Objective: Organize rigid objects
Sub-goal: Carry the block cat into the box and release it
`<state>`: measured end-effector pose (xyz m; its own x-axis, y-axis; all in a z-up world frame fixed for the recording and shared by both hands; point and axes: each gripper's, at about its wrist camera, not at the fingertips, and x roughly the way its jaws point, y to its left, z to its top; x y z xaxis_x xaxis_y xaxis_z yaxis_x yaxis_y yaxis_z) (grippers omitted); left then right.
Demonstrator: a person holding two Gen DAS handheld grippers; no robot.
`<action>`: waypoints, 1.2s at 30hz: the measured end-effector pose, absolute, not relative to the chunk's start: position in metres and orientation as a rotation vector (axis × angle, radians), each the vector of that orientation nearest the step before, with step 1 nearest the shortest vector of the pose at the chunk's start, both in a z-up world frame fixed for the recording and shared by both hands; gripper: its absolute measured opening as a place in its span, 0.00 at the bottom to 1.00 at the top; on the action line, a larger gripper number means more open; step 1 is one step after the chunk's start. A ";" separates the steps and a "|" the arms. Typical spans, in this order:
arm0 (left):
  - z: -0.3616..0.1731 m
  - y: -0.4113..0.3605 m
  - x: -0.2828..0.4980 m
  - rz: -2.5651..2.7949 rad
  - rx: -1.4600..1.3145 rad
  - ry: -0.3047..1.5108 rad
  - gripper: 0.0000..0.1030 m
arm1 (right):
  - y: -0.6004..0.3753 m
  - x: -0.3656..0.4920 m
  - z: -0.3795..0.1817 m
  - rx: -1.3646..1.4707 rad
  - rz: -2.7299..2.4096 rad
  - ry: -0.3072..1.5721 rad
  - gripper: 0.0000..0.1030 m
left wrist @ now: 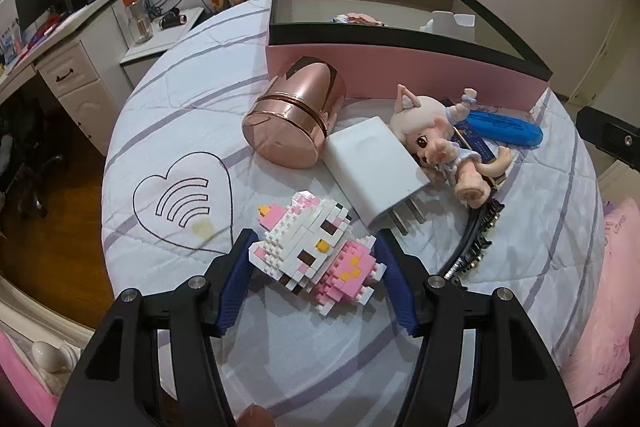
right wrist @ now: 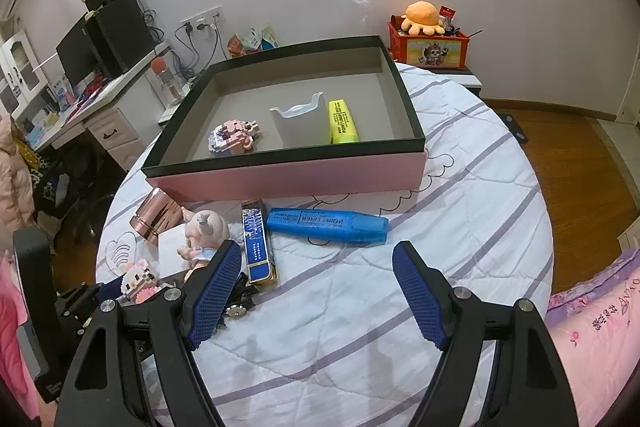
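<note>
I'm working over a round-looking bed (right wrist: pixel 360 307) covered in a white quilt with lilac stripes and a stitched heart outline (left wrist: pixel 184 199). A bedroom surrounds it: a white desk (right wrist: pixel 108 111) with a dark monitor and speakers along the left wall, wall sockets with cables behind, wood floor (right wrist: pixel 568 167) to the right, and a red toy crate (right wrist: pixel 436 47) with an orange plush on top in the far corner. A pink pillow (right wrist: pixel 596 331) lies at the near right edge.

The pink box (right wrist: pixel 288 179) with a black rim sits open toward the far side of the quilt. Inside I see a small brick figure, a white holder and a yellow highlighter (right wrist: pixel 342 121), with plenty of bare floor left in the box.

My left gripper (left wrist: pixel 312 259) straddles the pink-and-white brick cat (left wrist: pixel 316 247); its blue pads sit right at the toy's sides, and I cannot tell whether they are pressing on it yet. My right gripper (right wrist: pixel 318 259) hangs wide apart over bare quilt with nothing between its fingers.

Just beyond the cat lie a white charger (left wrist: pixel 372 167), a rose-gold tin (left wrist: pixel 296 115) on its side against the box wall, a cat-eared doll (left wrist: pixel 436 147), a blue highlighter (right wrist: pixel 328 225), a slim blue-and-gold box (right wrist: pixel 258 243) and a dark studded hairband (left wrist: pixel 476 235). These crowd the left half; the right half of the quilt is open
</note>
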<state>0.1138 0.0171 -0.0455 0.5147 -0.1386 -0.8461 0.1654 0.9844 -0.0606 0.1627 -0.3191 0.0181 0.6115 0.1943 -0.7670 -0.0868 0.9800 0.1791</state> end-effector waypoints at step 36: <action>0.051 -0.049 0.290 -0.201 0.070 0.830 0.60 | -0.324 0.283 0.059 0.111 0.174 0.802 0.77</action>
